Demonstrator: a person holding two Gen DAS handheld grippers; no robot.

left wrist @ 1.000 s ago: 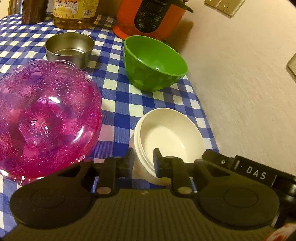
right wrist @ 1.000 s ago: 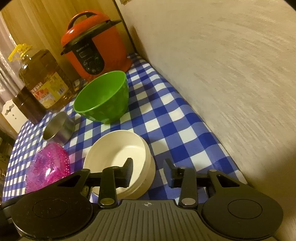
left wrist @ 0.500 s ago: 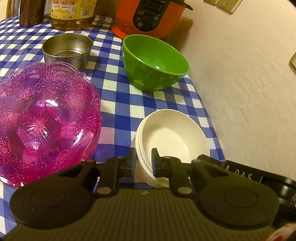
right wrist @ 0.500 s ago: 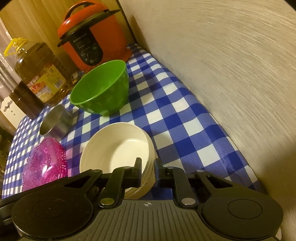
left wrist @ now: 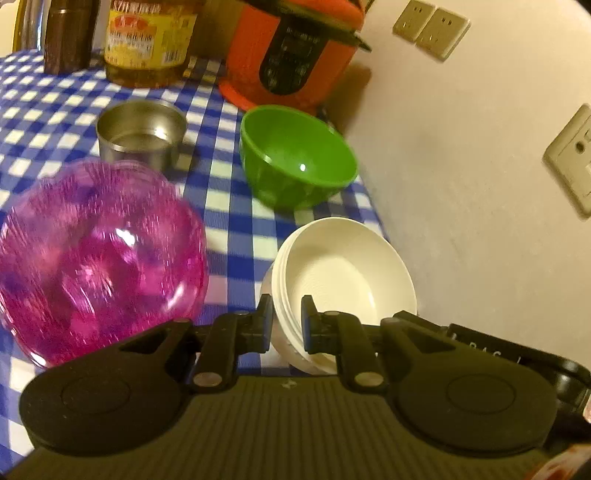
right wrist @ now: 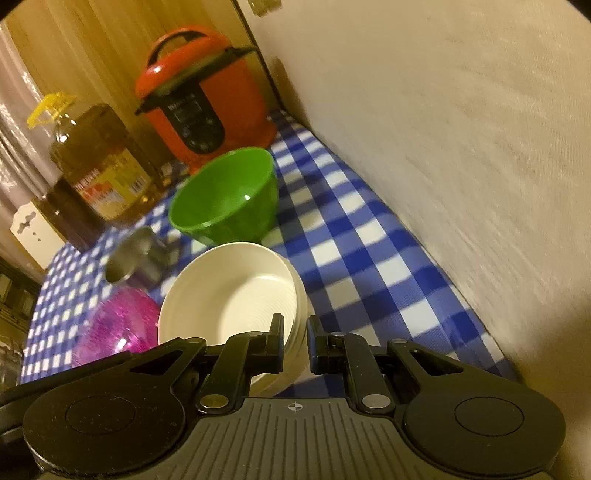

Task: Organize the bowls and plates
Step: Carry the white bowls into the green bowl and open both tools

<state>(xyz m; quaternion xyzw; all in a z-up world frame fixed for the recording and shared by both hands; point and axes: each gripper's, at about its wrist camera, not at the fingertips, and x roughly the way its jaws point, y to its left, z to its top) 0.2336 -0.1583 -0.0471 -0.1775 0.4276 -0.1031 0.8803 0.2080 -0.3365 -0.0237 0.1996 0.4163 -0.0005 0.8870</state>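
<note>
A stack of white bowls (left wrist: pixel 343 273) is held tilted above the blue checked tablecloth (left wrist: pixel 229 206). My left gripper (left wrist: pixel 287 325) is shut on its left rim. My right gripper (right wrist: pixel 295 347) is shut on its right rim; the stack also shows in the right wrist view (right wrist: pixel 236 295). A green bowl (left wrist: pixel 295 155) stands just beyond the stack, by the wall. A pink glass bowl (left wrist: pixel 96 254) sits to the left. A steel bowl (left wrist: pixel 142 134) stands behind the pink one.
An orange pressure cooker (left wrist: pixel 291 55) stands at the back by the wall, with an oil bottle (left wrist: pixel 147 40) and a dark jar (left wrist: pixel 68 33) to its left. The wall (left wrist: pixel 461 184) with sockets (left wrist: pixel 572 158) runs close along the right.
My right gripper closed from open onto the stack's right rim. Both grippers have lifted and tilted the white bowl stack, moving it nearer the green bowl.
</note>
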